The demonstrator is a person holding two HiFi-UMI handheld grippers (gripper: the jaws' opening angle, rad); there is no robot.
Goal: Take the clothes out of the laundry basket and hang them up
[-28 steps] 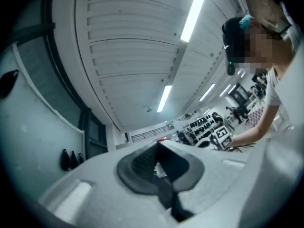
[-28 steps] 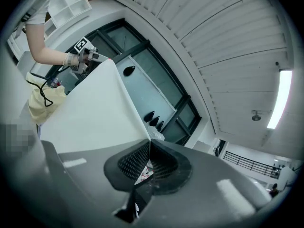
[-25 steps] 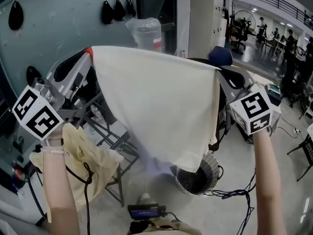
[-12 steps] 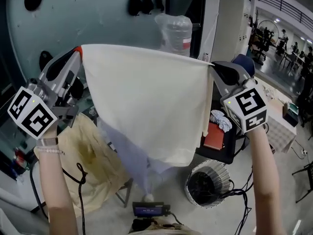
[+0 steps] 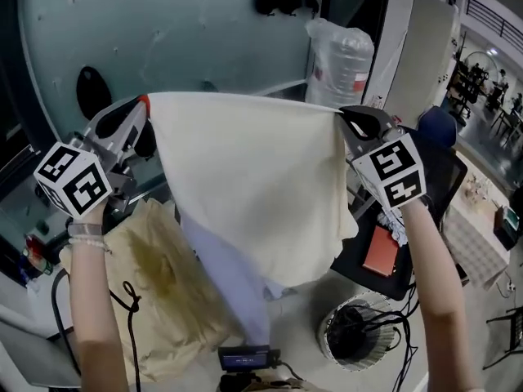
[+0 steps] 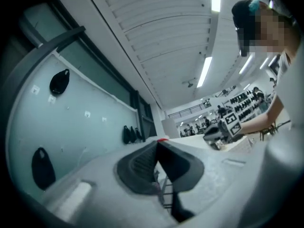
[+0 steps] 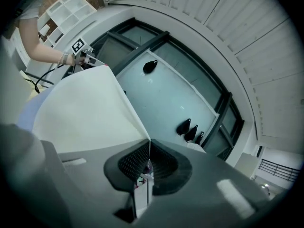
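A cream cloth hangs spread between my two grippers in the head view. My left gripper is shut on its upper left corner and my right gripper on its upper right corner. In the right gripper view the shut jaws pinch the cloth's edge, and the cloth runs away to the far left gripper. The jaws in the left gripper view are pressed together. A pale lilac garment hangs behind the cloth's lower edge. The round mesh laundry basket stands on the floor at lower right.
A yellowish garment is draped over a rack at lower left. Behind the cloth is a teal wall with dark hooks. A wrapped water bottle stands at the back. A black stand with a red item is at the right.
Both grippers have carried the spread cloth sideways toward the teal wall. The basket has slid to the lower right of the view. The grip on both corners is unchanged.
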